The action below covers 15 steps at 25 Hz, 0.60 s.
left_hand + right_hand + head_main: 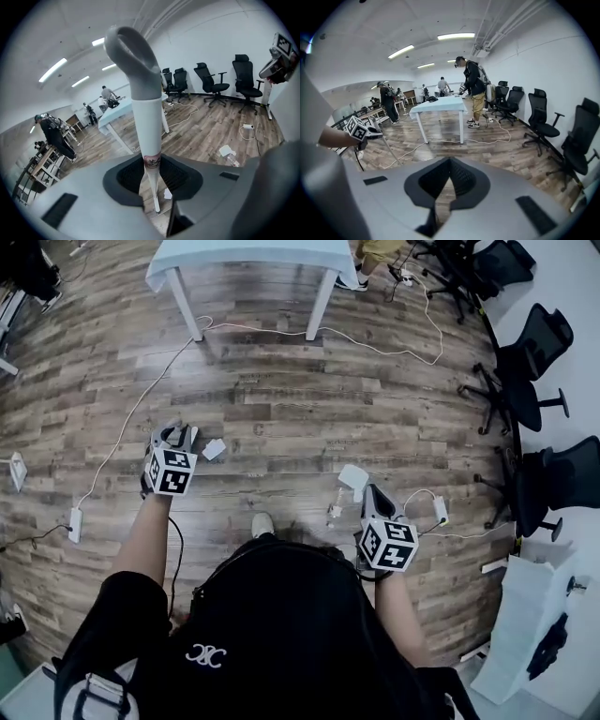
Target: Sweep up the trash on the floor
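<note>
Left gripper point(176, 437): jaws are clamped on a white handle point(146, 126), seen in the left gripper view as gripped at both sides just above a red-marked label. The handle is held upright and is topped by a grey loop point(132, 51). Below the jaws it narrows to a thin rod point(153, 190) whose foot is set down on the floor point(281, 409). What is fixed at the rod's foot cannot be made out.

Right gripper point(369, 493): jaw tips are brought together, with only bare floor seen through the opening behind them. Nothing is held. It is carried low at the person's right side and is pointed forward.

Trash: a small paper scrap point(214, 449) is noted on the boards just beside the left gripper's tip, close to the rod's foot. A larger crumpled paper point(353, 477) lies just ahead of the right gripper, with a small pale item point(335, 511) near it that is too small to be identified.

Further out: a white table point(253, 254) is stood ahead, a white cable point(309, 332) is trailed across the floor under it, and black office chairs point(539, 343) are lined along the right wall. A person point(474, 84) is seen standing at the table's far end.
</note>
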### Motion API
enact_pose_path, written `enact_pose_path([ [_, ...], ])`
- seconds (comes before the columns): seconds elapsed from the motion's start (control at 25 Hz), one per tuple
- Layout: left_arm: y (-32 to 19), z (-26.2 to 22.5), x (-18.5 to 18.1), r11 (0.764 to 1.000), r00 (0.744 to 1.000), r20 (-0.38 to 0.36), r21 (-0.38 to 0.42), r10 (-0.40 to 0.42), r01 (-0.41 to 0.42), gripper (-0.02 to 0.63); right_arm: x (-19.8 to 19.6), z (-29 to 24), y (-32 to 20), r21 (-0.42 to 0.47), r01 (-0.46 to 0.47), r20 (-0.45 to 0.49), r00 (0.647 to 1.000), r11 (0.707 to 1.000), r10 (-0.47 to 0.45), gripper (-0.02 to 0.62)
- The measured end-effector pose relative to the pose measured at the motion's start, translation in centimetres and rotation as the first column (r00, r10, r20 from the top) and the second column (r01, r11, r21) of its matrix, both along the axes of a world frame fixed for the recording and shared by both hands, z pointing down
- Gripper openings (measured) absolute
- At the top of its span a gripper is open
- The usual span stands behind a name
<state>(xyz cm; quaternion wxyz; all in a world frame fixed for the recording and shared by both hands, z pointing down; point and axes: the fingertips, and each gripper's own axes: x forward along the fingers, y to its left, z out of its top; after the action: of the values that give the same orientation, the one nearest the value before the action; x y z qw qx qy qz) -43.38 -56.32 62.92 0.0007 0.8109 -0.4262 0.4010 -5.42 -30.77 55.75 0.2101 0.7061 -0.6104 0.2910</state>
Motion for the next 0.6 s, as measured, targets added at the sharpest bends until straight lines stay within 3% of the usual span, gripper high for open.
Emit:
enact_pose_path([
  [0.2, 0.3, 0.9, 4.2, 0.993, 0.992, -0.058, -0.033, 0.111, -0.113, 0.102, 0.3, -0.2, 0.5, -0.002, -0.033, -0.01, 0.999, 0.999, 0.033, 0.014],
  [0.44, 2.4, 1.1, 9.4, 0.982, 0.978, -0.135, -0.084, 0.156, -0.169, 0.101, 0.6, 0.2, 1.7, -0.005, -0.046, 0.007, 0.999, 0.999, 0.046, 0.014],
  [0.6, 4.8, 0.6, 14.2, 0.964, 0.959, -0.158, -0.093, 0.234, -0.25, 0.101, 1.6, 0.1, 2.8, 0.007, -0.072, 0.039, 0.997, 0.997, 0.072, 0.014],
])
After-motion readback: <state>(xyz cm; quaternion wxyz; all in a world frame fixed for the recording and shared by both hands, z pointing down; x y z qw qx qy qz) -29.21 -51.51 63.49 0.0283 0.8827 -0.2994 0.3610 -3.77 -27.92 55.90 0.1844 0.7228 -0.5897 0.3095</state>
